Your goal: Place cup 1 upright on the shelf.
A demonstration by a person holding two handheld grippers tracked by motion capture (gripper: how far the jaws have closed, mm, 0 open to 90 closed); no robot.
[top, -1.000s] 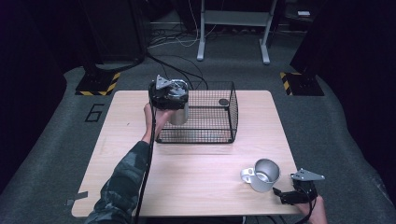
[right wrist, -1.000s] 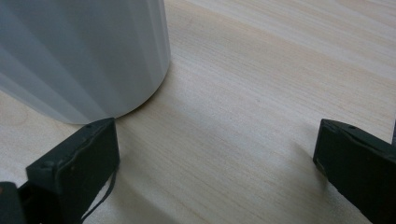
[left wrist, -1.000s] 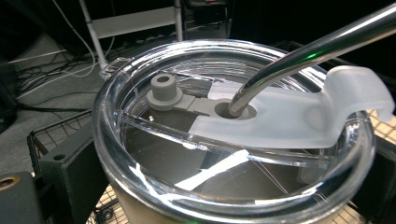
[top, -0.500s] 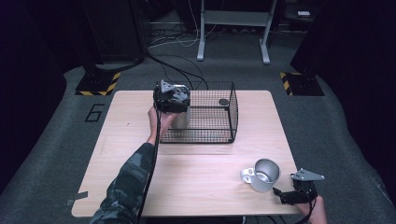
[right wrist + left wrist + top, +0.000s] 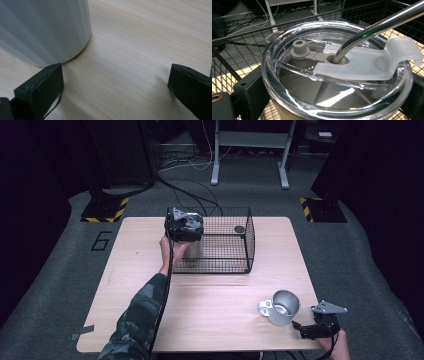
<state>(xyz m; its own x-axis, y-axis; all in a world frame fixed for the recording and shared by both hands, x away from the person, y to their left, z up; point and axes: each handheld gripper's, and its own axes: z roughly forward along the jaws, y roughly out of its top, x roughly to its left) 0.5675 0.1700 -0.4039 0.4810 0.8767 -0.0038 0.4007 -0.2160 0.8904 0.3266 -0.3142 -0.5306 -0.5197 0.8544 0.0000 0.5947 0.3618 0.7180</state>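
**Tumbler held at the corner of the wire basket**

From where I stand, the left tool [image 5: 184, 226] is at the near left corner of the black wire basket [image 5: 235, 265], which stands on the far half of the wooden counter [image 5: 210, 295]. This tool is clenched on a tumbler [image 5: 332, 82]: in the left gripper view, its two black jaws press against both sides of the cup, just under the rim. The tumbler has a clear lid [image 5: 294, 82] with a frosted flap, a small grey plug [image 5: 299, 48], and a metal straw [image 5: 374, 27] that leans away to the upper right. The mesh of the basket is visible all around the tumbler, so the cup is inside the basket at that corner. I cannot tell if its bottom touches the basket floor.

The right tool [image 5: 312, 327] rests low at the near right corner of the counter, with its jaws spread wide apart and nothing between them. Just beside it stands a metal mug [image 5: 282, 307], and in the right gripper view its pale wall is very close to one jaw.

A small dark round object [image 5: 239, 229] lies near the far right side of the basket.
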